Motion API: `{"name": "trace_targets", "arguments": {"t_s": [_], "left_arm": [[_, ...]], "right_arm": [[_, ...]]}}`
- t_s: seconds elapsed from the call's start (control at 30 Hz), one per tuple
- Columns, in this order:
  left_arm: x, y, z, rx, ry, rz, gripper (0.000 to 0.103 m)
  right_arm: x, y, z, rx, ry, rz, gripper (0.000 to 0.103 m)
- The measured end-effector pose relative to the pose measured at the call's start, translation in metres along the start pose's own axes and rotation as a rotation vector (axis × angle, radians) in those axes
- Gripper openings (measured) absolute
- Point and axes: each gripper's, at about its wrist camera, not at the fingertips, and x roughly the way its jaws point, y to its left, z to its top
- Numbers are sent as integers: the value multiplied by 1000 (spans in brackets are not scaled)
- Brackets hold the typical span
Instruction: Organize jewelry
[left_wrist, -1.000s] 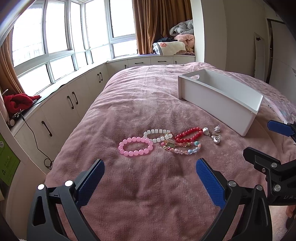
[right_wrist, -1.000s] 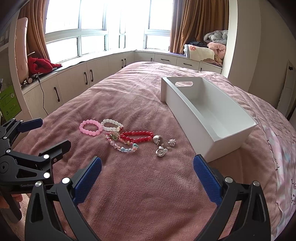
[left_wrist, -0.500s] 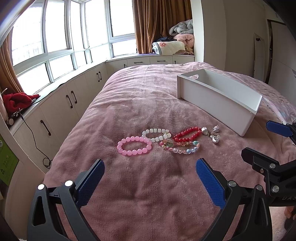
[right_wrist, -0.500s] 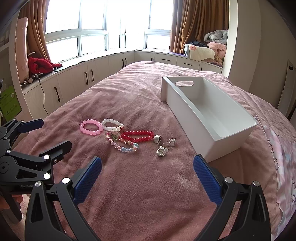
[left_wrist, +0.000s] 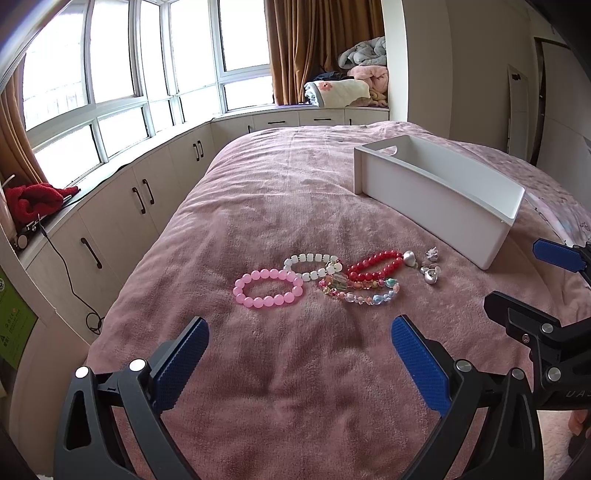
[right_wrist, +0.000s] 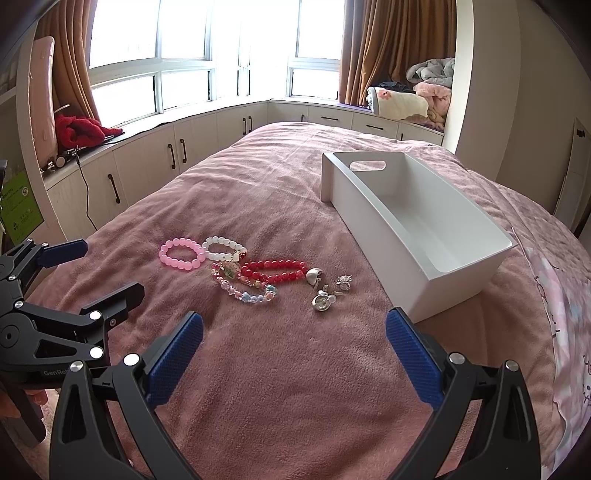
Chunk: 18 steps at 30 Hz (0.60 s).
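Four bracelets lie clustered on the pink bed cover (left_wrist: 295, 387): a pink one (left_wrist: 268, 288), a white one (left_wrist: 311, 264), a red one (left_wrist: 375, 266) and a pastel one (left_wrist: 360, 291). Just right of them we see small silver pieces (right_wrist: 327, 290), near the empty white bin (right_wrist: 413, 229). Our left gripper (left_wrist: 297, 345) and right gripper (right_wrist: 294, 341) hover short of the jewelry, fingers spread wide, holding nothing.
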Motion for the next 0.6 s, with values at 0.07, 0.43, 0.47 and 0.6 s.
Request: {"name": "trace_targets", "arguments": {"t_s": [0.07,0.43,0.47,0.6], "left_arm": [[0,1,0,0,0,0,100],[2,1,-3,-3,6,-9,100],[3,1,-3,-4,7,-9,100],[5,3,-4,-10,15,-10,100]], "right_arm": [[0,0,0,0,0,-2,98],[1,0,0,-2,7,1,98],[1,0,1,-3,8,2,98],[2,0,1,-5,14,1,98]]}}
